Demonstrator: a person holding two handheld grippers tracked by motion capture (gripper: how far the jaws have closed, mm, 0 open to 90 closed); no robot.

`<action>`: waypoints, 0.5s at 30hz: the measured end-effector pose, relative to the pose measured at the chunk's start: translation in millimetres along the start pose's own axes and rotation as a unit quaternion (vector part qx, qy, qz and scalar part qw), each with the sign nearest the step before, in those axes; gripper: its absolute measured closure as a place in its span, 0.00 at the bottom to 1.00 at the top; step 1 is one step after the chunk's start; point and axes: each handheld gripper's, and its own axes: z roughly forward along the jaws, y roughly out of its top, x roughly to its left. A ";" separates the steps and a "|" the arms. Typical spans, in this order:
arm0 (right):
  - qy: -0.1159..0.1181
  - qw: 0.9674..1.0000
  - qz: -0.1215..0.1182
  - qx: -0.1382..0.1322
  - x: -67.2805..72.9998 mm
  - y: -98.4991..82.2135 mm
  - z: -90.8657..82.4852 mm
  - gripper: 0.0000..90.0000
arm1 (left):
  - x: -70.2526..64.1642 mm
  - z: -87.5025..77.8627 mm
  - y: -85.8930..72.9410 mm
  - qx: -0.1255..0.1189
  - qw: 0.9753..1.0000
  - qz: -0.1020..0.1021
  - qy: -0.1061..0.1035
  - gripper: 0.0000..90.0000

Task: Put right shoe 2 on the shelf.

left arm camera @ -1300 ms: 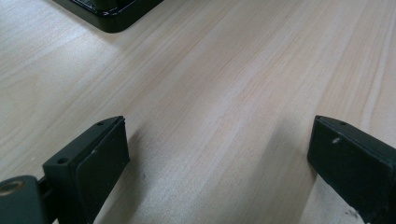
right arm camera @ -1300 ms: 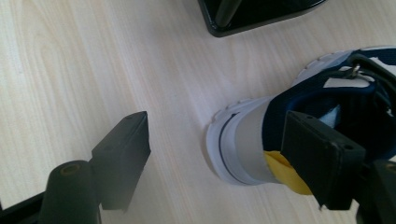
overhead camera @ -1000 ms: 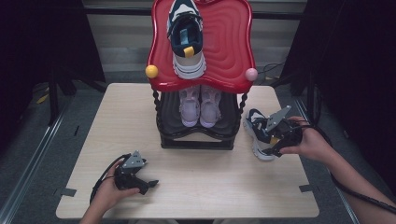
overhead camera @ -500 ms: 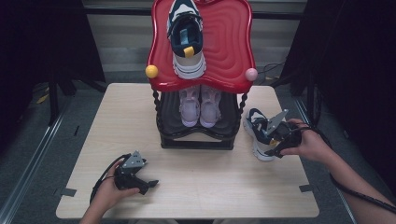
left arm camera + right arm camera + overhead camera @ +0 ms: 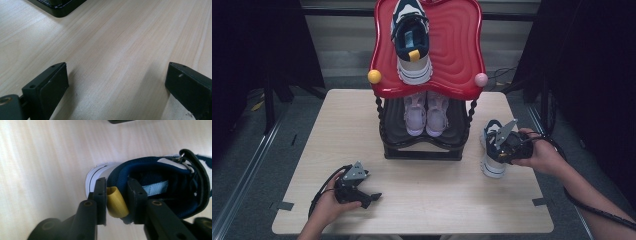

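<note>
A navy and white sneaker (image 5: 491,166) stands on the table right of the rack. My right gripper (image 5: 497,146) reaches it from the right. In the right gripper view one jaw lies outside the heel and the other inside the shoe (image 5: 160,170), with the heel collar and its yellow pull tab (image 5: 115,203) pinched between them. The right gripper (image 5: 116,185) has just been closing and is now shut on that heel. My left gripper (image 5: 371,191) rests low on the table at the front left. The left gripper (image 5: 117,82) is open, with bare wood between its jaws.
A two-level rack with a red wavy top (image 5: 462,55) stands at the middle back of the wooden table (image 5: 437,205). A matching navy sneaker (image 5: 412,40) sits on the top, and a pale pink pair (image 5: 426,112) on the black lower shelf. Dark curtains flank the table.
The right gripper's jaws have come together on the sneaker's heel, and the hand has shifted slightly toward the shoe. The left hand and gripper have stayed still.
</note>
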 end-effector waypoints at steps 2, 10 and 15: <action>0.007 1.000 0.001 0.006 2.2 2.2 -1.3 0.81 | 0.1 0.0 0.0 0.000 1.000 0.000 0.000 0.05; 0.058 0.998 -0.015 0.023 22.8 17.5 -5.7 0.81 | 0.0 0.0 0.0 0.000 1.000 0.000 0.000 0.05; 0.073 0.996 -0.005 0.047 25.6 22.6 -6.5 0.76 | 0.1 0.0 0.0 0.000 1.000 0.001 0.001 0.05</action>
